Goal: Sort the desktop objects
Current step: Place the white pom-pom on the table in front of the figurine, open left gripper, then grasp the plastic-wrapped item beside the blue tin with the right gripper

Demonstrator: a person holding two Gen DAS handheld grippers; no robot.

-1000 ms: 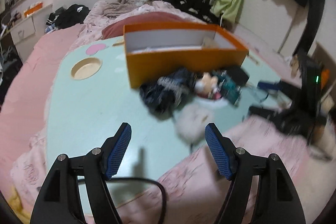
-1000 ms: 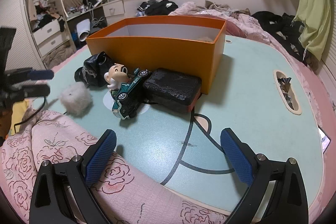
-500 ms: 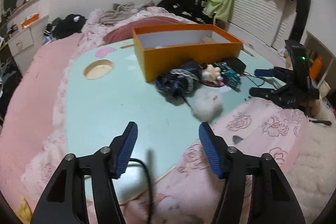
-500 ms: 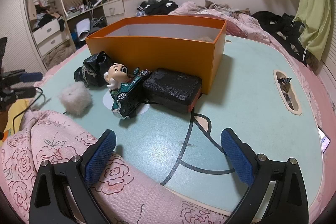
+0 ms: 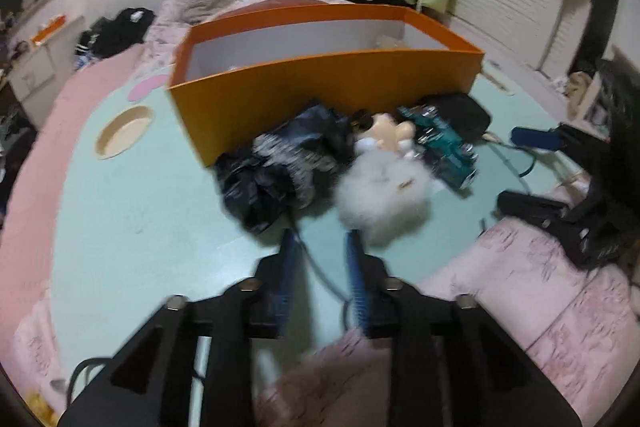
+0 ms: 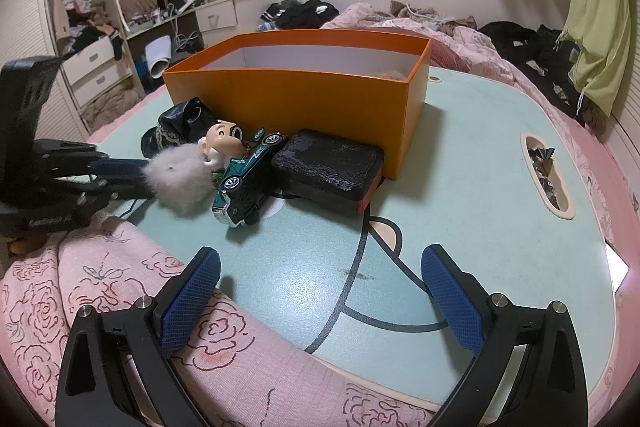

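An orange box (image 5: 320,83) (image 6: 304,91) stands on the pale green table (image 6: 460,211). In front of it lie a crumpled black bag (image 5: 276,163) (image 6: 176,127), a white fluffy pompom (image 5: 384,187) (image 6: 180,177), a small figurine (image 5: 388,131) (image 6: 220,141), a green toy car (image 5: 444,151) (image 6: 248,183) and a black case (image 5: 460,111) (image 6: 328,171). My left gripper (image 5: 320,241) (image 6: 140,173) is narrowed, its right finger touching the pompom's left side. My right gripper (image 6: 320,263) is open and empty above the table's near edge.
A round recess (image 5: 124,131) sits in the table at the left, an oval slot with wrappers (image 6: 546,175) at the right. A pink floral blanket (image 6: 100,287) drapes the near edge. A bed with clothes lies behind the box.
My left gripper has moved forward up to the pompom and its fingers have closed in from wide open. The pompom has shifted toward the figurine and car. The right gripper has not moved.
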